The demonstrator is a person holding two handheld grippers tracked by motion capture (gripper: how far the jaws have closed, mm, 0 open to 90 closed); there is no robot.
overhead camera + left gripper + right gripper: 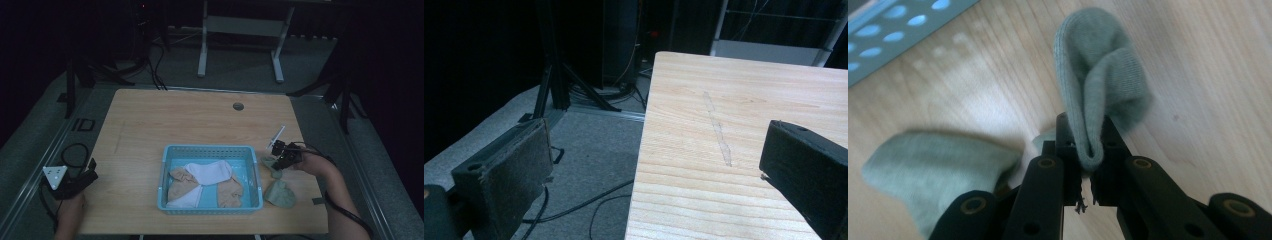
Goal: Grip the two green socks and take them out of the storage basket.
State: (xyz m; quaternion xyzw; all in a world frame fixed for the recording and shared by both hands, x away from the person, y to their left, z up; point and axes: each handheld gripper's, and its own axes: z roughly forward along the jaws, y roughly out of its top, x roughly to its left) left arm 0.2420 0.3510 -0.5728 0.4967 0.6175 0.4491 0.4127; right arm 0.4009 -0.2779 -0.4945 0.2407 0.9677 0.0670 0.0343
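right gripper [1087, 165]: fingers pinched tight on a fold of the green sock [1098, 80], just right of the basket [210, 150] on the counter [150, 120]
left gripper [75, 182]: fingers wide apart, nothing in them, parked at the counter's left edge
in basket: white and tan socks [207, 172]
step, my guess: sock goes in the basket
tip: lift enough to clear the wall, since the rest of the sock trails low

Bare tabletop [200, 115] beyond and left of the central blue basket [250, 175]; green socks [280, 192] beside its right wall.
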